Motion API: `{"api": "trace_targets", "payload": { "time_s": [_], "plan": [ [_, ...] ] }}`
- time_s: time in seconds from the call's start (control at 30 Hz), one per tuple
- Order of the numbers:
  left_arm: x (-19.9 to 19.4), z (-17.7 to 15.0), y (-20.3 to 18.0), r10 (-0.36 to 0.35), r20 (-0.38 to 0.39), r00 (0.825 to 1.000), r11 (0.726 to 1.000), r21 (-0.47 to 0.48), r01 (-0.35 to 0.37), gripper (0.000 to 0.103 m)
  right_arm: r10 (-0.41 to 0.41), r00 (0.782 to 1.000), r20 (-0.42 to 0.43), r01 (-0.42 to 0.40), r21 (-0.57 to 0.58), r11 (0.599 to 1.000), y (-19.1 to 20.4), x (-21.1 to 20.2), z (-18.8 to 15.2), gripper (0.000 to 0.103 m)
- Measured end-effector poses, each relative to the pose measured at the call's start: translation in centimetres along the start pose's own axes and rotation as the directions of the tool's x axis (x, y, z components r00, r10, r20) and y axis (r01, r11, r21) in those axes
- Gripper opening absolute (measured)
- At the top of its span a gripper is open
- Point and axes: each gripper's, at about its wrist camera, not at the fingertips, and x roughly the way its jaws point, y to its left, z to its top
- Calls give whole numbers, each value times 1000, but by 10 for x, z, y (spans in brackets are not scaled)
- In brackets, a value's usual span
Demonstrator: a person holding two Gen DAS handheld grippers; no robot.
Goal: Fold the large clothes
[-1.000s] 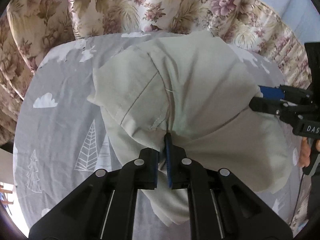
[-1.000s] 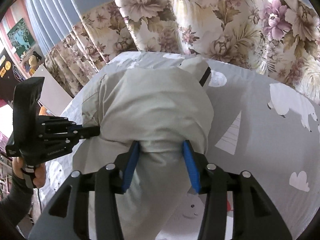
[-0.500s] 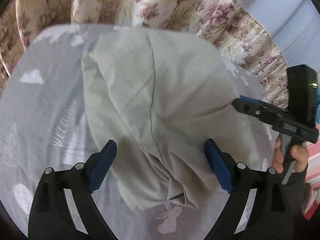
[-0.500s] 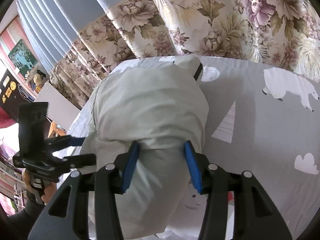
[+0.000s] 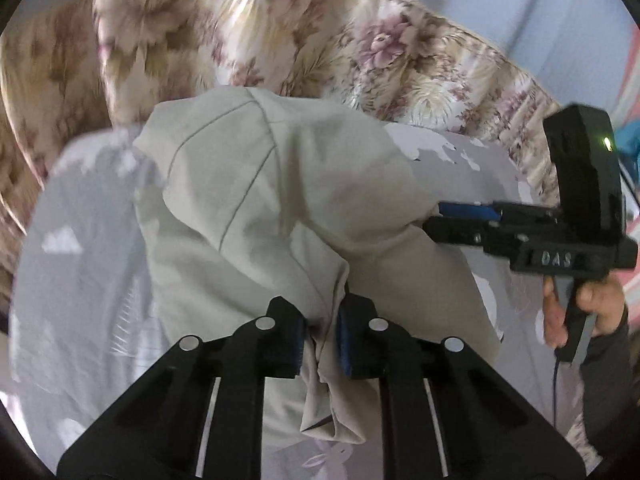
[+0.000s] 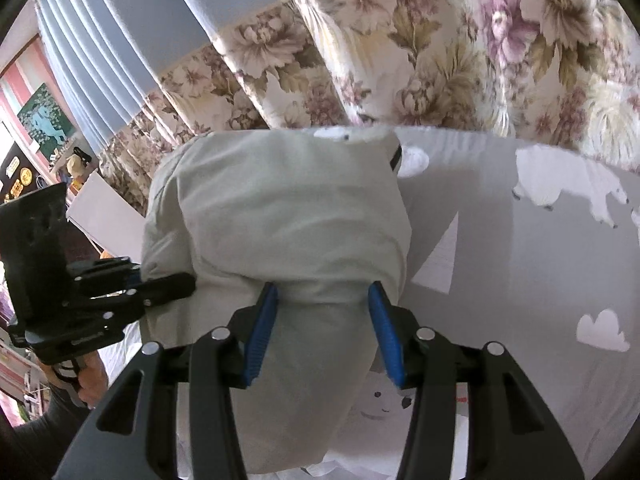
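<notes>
A grey bedsheet (image 6: 500, 272) printed with white trees, clouds, bears and rabbits covered the bed; behind its far edge hung a floral curtain (image 6: 440, 52) topped by plain blue pleated fabric, and at the left of the right wrist view a pink wall carried a green picture (image 6: 44, 116) above cluttered shelves; one garment (image 5: 256, 208), a pale grey-green piece of clothing with dark stitched seams, lay bunched along the far half of the sheet, its long axis running from the near side toward the curtain, its far end touching the sheet's far edge and its near end raised off the sheet; two grippers were in view, both on that near end; the left gripper (image 5: 320, 340) was closing its blue-padded jaws, a gathered fold of the cloth between them and the pads pressing on it, with a loose tail of fabric hanging below the fingers; the right gripper (image 6: 320, 328) held its jaws partway apart, clamped on a thick bundle of the same garment that filled the gap between its pads; the left wrist view was blurred; one bare hand (image 5: 576, 312) with a dark sleeve gripped the right tool's handle, a thin cable trailing from it.
</notes>
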Motion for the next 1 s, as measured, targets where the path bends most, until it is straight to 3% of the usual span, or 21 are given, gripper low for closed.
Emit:
{"api": "trace_targets", "payload": {
  "time_s": [0.1,0.17,0.27,0.37,0.53,0.63,0.73,0.83,0.9,1.0],
  "plan": [
    [-5,-4,8,62,-38,997,997,55,-60,11,-82,997,0,81,-66,994,13,-1,4,46],
    [-2,-10,20,90,-83,992,994,66,-85,11,-71,997,-24,68,-94,993,21,3,6,35],
    [0,-19,32,81,-132,988,995,67,-72,12,-74,996,-43,65,-184,981,45,9,5,28],
    [2,-28,36,99,-148,984,991,100,-85,13,-112,990,-83,85,-275,958,57,21,4,28],
    [20,-31,52,61,-180,982,996,72,-49,16,-165,979,-119,119,-325,938,50,48,-1,28],
    [37,-27,49,112,-165,980,990,108,-95,16,-163,980,-111,122,-306,944,44,56,1,28],
    [43,-21,56,98,-169,981,993,81,-85,19,-152,983,-105,119,-274,954,41,59,3,29],
    [37,-18,61,94,-157,983,995,33,-90,31,-134,987,-89,109,-235,966,41,49,3,32],
    [25,-20,58,122,-128,984,993,8,-122,55,-101,993,-65,88,-178,980,38,30,2,34],
    [-1,-28,50,119,-81,990,993,-9,-120,74,-24,999,-39,19,-129,991,35,7,-7,48]
  ]
}}
